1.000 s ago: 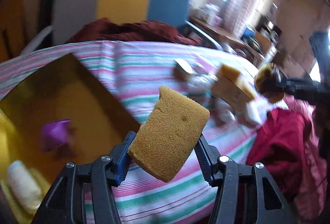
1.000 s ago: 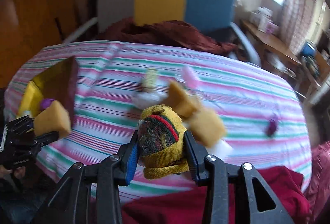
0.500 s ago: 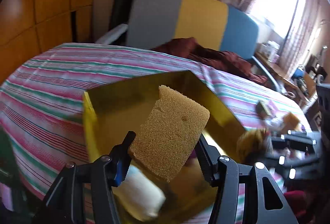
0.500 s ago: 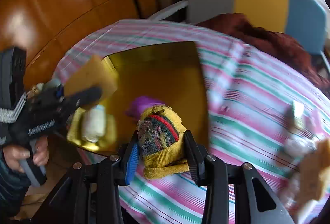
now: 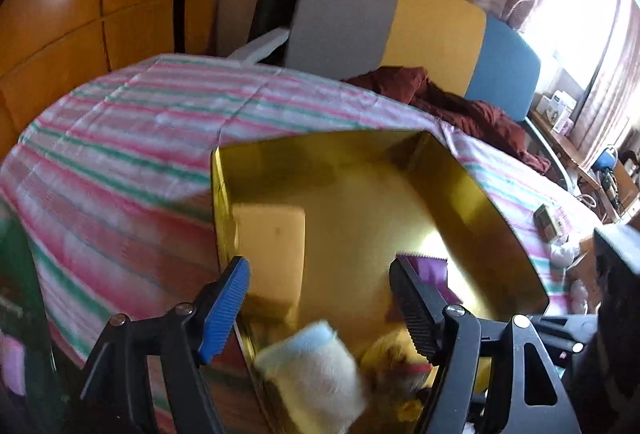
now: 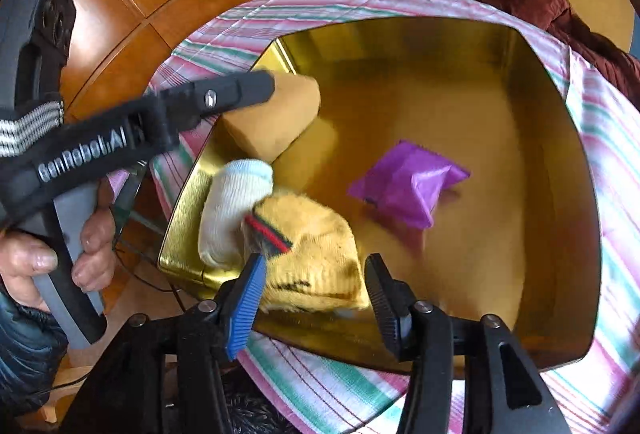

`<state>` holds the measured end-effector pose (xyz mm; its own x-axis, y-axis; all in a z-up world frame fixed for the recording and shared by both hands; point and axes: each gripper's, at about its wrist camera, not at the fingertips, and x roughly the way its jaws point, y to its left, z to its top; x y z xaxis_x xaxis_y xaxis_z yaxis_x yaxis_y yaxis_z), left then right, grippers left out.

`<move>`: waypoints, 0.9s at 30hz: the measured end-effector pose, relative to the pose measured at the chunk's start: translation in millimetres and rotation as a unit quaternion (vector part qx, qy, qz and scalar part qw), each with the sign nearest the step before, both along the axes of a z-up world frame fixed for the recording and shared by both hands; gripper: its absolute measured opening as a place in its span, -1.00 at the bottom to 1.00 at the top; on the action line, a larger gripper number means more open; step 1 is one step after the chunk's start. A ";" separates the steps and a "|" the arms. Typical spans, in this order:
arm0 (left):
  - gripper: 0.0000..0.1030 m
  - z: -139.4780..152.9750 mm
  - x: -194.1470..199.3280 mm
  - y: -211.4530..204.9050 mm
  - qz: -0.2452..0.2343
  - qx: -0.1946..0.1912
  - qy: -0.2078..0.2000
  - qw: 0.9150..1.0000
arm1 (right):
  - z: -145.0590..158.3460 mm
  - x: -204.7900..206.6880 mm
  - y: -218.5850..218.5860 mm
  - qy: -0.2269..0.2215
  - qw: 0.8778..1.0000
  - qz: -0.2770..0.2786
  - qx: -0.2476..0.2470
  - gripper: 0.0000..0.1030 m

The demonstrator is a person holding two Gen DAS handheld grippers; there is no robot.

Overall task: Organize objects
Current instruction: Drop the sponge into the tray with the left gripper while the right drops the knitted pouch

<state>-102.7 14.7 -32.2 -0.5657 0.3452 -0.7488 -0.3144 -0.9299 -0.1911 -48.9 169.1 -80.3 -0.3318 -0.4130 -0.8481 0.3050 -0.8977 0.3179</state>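
box (image 6: 560, 106) far half bare; sponge (image 6: 272, 122), socks (image 6: 312, 246) crowd near.

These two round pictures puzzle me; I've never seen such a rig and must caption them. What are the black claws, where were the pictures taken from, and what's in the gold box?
No robot here: a person holds a handheld gripper in each hand, each with a fisheye camera looking along its two fingers. One picture is from the left gripper, the other from the right gripper; the right view also shows the left hand on its handle. Both hang over a gold box on a striped tablecloth. In the box lie a sponge, a white sock, a yellow sock and a purple packet. Both grippers are open and hold nothing.
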 end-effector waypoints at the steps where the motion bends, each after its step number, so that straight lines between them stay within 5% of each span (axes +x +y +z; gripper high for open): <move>1: 0.42 -1.9 3.0 -2.5 0.005 0.003 -0.003 1.000 | 0.3 1.4 2.6 0.000 1.000 -0.006 -0.002 0.03; 7: 0.48 -4.0 26.8 -11.3 0.031 0.005 0.000 1.000 | 17.8 13.5 21.3 0.035 0.998 -0.044 0.002 0.36; 12: 0.53 2.8 43.7 -7.7 0.034 -0.001 0.018 0.999 | 38.8 28.6 30.8 0.096 0.991 -0.084 0.034 0.41; 20: 0.72 21.2 64.7 12.2 0.030 -0.030 0.064 0.997 | 80.7 60.5 35.3 0.262 0.940 -0.154 0.156 0.42; 22: 0.76 24.8 68.3 16.4 0.028 -0.032 0.070 0.997 | 81.0 60.4 39.4 0.261 0.935 -0.171 0.168 0.48; 27: 0.78 30.7 78.5 28.3 0.017 -0.047 0.089 0.995 | 70.3 52.2 54.8 0.209 0.950 -0.189 0.132 0.48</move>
